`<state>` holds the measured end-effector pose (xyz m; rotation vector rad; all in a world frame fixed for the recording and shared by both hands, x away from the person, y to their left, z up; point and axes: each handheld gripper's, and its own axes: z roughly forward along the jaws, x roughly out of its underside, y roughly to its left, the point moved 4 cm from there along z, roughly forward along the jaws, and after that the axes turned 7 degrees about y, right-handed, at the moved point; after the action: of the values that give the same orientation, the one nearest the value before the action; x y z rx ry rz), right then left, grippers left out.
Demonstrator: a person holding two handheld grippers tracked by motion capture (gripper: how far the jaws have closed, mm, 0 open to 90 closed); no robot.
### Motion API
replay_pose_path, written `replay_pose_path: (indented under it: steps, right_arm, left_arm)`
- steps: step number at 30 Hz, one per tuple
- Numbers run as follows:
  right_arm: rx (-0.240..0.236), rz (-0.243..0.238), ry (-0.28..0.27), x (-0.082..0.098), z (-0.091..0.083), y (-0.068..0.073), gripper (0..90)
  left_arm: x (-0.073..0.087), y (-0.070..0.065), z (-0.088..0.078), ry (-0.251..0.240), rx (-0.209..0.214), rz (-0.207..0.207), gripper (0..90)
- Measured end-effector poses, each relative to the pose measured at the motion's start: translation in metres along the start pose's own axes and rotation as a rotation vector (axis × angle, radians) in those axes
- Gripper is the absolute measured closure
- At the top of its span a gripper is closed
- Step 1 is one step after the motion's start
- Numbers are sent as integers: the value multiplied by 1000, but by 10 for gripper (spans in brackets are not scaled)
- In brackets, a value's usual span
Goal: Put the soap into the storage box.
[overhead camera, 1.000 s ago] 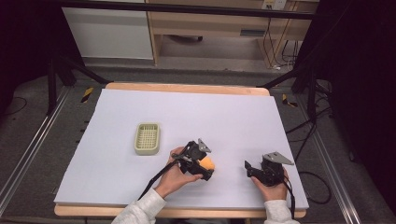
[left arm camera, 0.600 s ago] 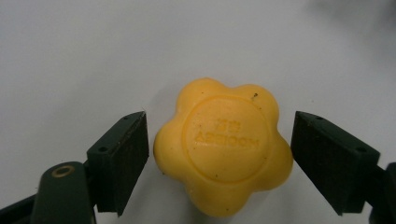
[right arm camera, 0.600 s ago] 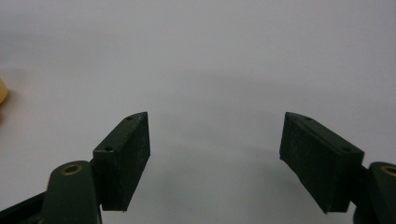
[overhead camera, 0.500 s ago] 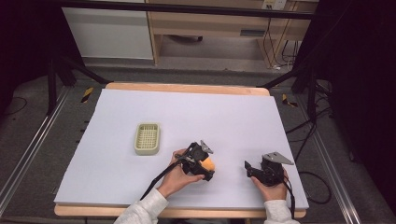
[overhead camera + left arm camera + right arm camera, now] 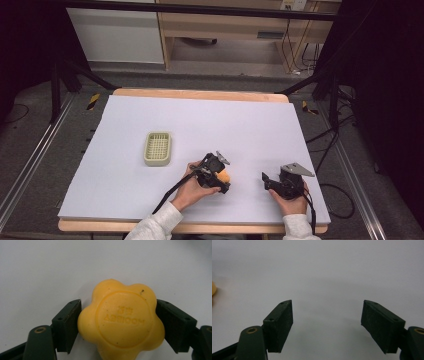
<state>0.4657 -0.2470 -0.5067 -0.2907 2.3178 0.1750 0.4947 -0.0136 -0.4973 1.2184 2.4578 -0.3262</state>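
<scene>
A yellow flower-shaped soap bar (image 5: 121,322) with raised lettering lies on the white table top, and the two black jaws of my left gripper (image 5: 117,326) press against its sides. In the high view that gripper (image 5: 223,179) is near the table's front middle, the soap (image 5: 225,176) showing orange-yellow at its tip. My right gripper (image 5: 266,180) rests to the right near the front edge. Its jaws (image 5: 327,320) stand wide apart with nothing between them. A sliver of the soap (image 5: 213,288) shows at the left edge of the right gripper view.
A pale green slatted soap dish (image 5: 157,148) sits on the white table cover (image 5: 210,120), left of and a little behind the left gripper. The table's wooden front edge (image 5: 100,226) is close to both hands. Cables trail from each gripper.
</scene>
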Motion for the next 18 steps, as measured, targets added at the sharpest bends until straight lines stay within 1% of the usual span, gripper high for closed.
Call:
replay_pose_path:
  steps: [5,11,14,18]
  right_arm:
    - [0,-2,0,0,0,0,260]
    - [0,-3,1,0,0,0,261]
    - [0,-3,1,0,0,0,261]
    - [0,-3,2,0,0,0,261]
  left_arm:
    - [0,-1,0,0,-5,-7,241]
    - [0,-3,1,1,-26,-14,249]
    - [-1,-4,1,15,-37,-18,251]
    - [-1,-4,1,19,-42,-20,252]
